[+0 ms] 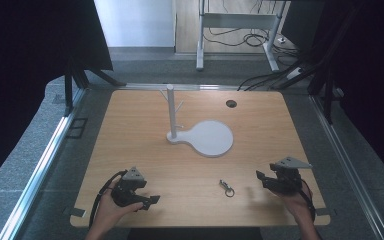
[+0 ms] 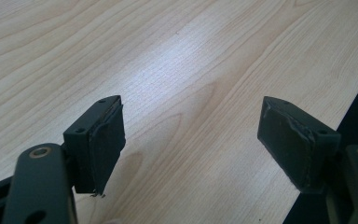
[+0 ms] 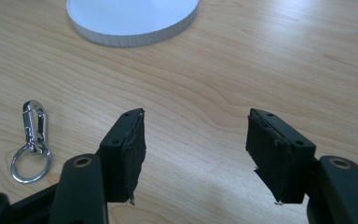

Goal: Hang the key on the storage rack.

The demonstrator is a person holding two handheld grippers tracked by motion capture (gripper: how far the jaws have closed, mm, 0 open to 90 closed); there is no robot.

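Observation:
A small metal clasp with a key ring [image 1: 226,187] lies flat on the wooden table [image 1: 145,150], near the front edge between the two hands. In the right gripper view the clasp [image 3: 31,140] sits to the left of the jaws, outside them. My right gripper [image 1: 261,179] rests at the front right and points left toward the clasp; it [image 3: 193,154] is open with nothing between its pads. At the front left, my left gripper [image 1: 152,201] hovers low over bare wood. Its jaws [image 2: 191,144] stand wide apart and hold nothing.
A white stand [image 1: 170,112] with short pegs rises from a round white base plate [image 1: 212,138] at mid-table; the plate's rim [image 3: 135,35] shows ahead of the right jaws. A dark grommet hole [image 1: 231,103] lies at the back. The table's edge runs beside the left gripper.

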